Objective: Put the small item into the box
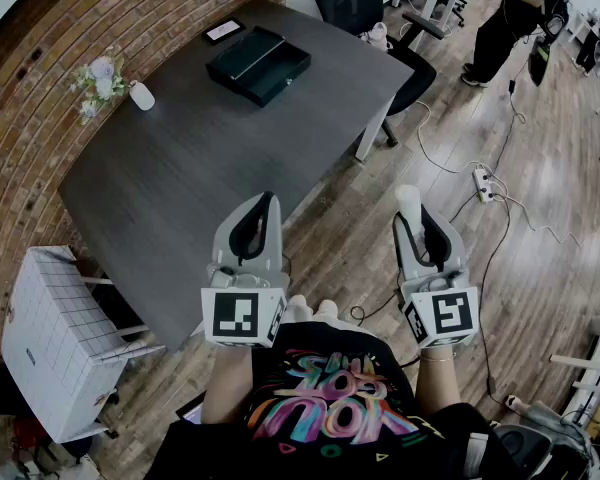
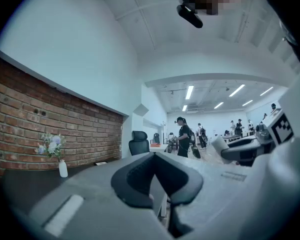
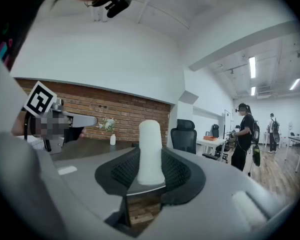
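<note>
The right gripper has its jaws clamped on the small white cylinder, which sits lengthwise between them and pokes out past their tips. The left gripper has its jaws drawn together with nothing between them. Ahead of both pairs of jaws lies the dark desk. Well beyond them, near its far end, is the open black box. The step in hand looks like the carry. Next, the right jaws need to reach forward over the box, lower, and let go.
</note>
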A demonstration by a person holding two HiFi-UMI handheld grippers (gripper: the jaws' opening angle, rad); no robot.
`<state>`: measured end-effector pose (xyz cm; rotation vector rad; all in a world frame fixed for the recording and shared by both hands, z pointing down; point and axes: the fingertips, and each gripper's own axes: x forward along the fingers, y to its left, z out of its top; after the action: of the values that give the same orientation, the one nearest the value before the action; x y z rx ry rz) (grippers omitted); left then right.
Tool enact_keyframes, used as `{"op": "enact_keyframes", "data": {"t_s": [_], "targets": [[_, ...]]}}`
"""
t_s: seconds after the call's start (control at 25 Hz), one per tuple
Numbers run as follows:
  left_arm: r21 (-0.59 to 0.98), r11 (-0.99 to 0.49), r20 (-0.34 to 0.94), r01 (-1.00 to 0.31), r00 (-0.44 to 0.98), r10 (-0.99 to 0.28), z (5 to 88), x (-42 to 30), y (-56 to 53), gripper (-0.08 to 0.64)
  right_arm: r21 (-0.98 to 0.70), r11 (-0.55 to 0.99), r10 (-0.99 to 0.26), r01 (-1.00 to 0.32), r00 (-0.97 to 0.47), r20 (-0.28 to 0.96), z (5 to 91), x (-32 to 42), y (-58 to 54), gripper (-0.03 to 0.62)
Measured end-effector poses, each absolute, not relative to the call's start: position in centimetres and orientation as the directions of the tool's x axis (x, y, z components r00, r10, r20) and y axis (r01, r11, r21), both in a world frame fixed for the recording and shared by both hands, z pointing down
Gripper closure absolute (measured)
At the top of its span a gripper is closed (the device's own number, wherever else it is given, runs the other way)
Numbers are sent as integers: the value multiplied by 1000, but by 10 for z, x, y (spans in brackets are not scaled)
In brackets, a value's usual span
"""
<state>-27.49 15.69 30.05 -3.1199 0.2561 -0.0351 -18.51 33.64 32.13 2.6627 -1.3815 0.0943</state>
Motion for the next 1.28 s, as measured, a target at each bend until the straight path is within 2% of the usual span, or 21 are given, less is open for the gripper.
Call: {"op": "enact_keyframes", "data": {"t_s": [0.84,1.28], "targets": [[-57,-976,27,-211,977,-213,303,-250,182,558,40,-525,-844,-850,526,103,338,-159,356,460],[-46,-976,34,-212,976,-214,310,-167,127,558,39,-507,-851,-861,508,134,349,-85,301,459]]}}
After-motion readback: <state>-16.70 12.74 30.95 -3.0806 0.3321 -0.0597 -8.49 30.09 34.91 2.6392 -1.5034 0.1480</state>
